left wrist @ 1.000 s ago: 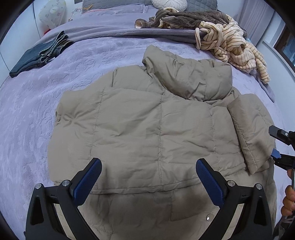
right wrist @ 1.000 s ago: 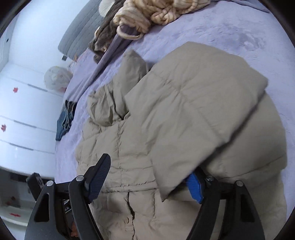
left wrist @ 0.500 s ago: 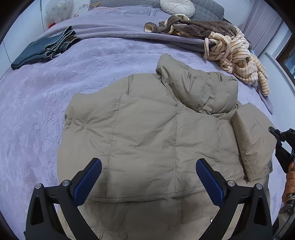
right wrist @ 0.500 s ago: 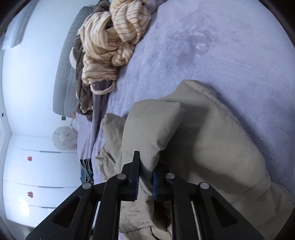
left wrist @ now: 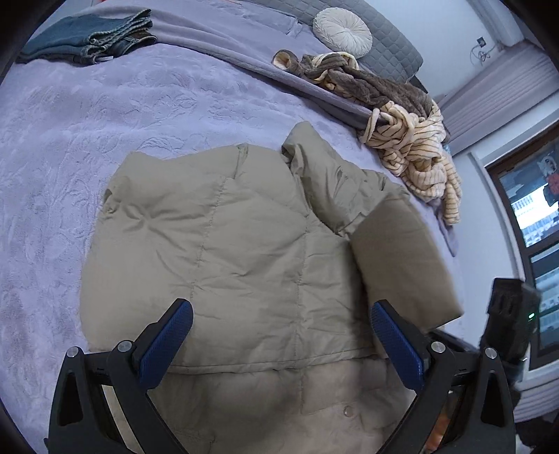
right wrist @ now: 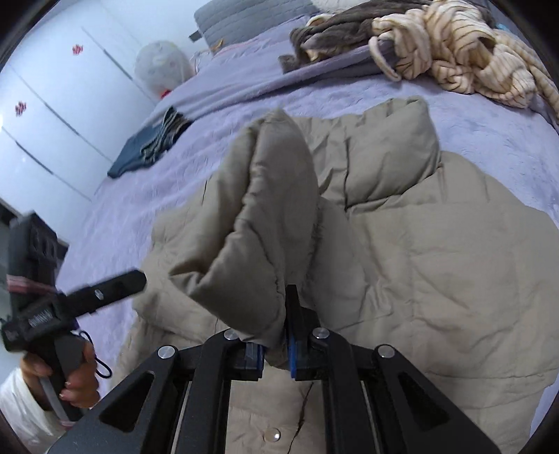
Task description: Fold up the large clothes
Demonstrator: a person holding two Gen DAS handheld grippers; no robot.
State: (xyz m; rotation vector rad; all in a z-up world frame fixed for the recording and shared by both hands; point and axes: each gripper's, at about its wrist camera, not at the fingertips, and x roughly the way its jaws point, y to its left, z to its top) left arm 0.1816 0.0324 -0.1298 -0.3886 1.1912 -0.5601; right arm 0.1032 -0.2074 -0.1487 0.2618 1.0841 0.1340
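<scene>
A beige puffer jacket (left wrist: 244, 251) lies spread on a lilac bed cover (left wrist: 104, 115), collar toward the pillows. My left gripper (left wrist: 279, 335) hovers open over its lower hem with nothing between the fingers. In the right wrist view, my right gripper (right wrist: 274, 352) pinches the cuff of the jacket's sleeve (right wrist: 265, 216). The sleeve is raised and bunched above the jacket body (right wrist: 436, 262). The jaws are opening slightly, with the cuff still between the pads. A hand (right wrist: 75, 377) holds the left gripper at the lower left of that view.
Folded jeans (left wrist: 91, 38) lie at the far left of the bed. A cream striped garment (left wrist: 415, 153) and a brown one (left wrist: 370, 83) are heaped at the far right, near a round pillow (left wrist: 342, 29). White wardrobe doors (right wrist: 45, 104) stand beyond the bed.
My right gripper has shut on the sleeve cuff, then rolled and swung across, lifting the sleeve over the jacket. My left gripper shifted sideways and turned, staying open.
</scene>
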